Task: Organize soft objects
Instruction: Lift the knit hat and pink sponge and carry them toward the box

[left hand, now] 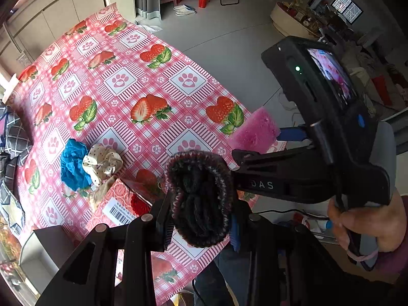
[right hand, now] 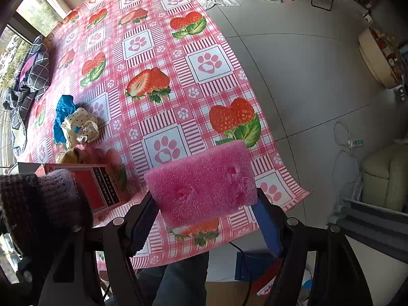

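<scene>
My left gripper point(left hand: 200, 219) is shut on a dark knitted hat point(left hand: 200, 199) and holds it above the table's near edge. The hat also shows at the left of the right wrist view point(right hand: 43, 204). My right gripper point(right hand: 204, 211) is shut on a pink sponge point(right hand: 204, 183), held above the table's near right corner; the sponge also shows in the left wrist view point(left hand: 255, 130). A blue cloth point(left hand: 72, 163) and a cream dotted cloth point(left hand: 102, 163) lie bunched together on the strawberry tablecloth point(left hand: 142, 76); they also show in the right wrist view, blue point(right hand: 62, 112) and dotted point(right hand: 80, 127).
A red box with a barcode point(left hand: 122, 204) lies near the table's front edge, a tan cloth point(left hand: 100, 191) beside it. A plaid fabric pile point(left hand: 10, 148) sits at the table's left end. A white open box point(left hand: 38, 255) stands at lower left. Floor lies right of the table.
</scene>
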The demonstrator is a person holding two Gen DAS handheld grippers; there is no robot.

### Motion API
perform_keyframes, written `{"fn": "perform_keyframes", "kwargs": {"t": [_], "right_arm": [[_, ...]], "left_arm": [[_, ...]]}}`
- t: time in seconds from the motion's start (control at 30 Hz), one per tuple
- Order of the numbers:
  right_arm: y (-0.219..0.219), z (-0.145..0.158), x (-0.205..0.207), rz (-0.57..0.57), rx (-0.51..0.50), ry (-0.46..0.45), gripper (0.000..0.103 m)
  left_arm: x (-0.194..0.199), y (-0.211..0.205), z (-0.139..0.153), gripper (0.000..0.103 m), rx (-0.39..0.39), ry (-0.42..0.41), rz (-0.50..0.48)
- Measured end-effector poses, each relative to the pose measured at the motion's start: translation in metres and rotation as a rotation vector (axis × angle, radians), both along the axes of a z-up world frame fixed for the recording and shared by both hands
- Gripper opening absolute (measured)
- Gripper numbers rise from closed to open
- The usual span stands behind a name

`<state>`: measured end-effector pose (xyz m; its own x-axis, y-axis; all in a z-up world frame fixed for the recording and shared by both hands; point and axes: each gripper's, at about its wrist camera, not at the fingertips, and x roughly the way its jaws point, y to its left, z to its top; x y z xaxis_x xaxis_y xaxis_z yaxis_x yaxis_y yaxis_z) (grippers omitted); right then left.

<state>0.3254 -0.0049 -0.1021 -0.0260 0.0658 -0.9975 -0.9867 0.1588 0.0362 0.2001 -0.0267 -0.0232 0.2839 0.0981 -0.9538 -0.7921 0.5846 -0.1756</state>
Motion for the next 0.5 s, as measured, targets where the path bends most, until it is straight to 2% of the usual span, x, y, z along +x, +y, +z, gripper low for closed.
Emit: {"fn": "perform_keyframes", "kwargs": {"t": [0.5], "right_arm": [[-0.043,0.003,-0.056,0.107,-0.019,0.024,0.074]], "left_arm": [[-0.083,-0.053,-0.003,0.038,-0.006,0.021,0.088]]}}
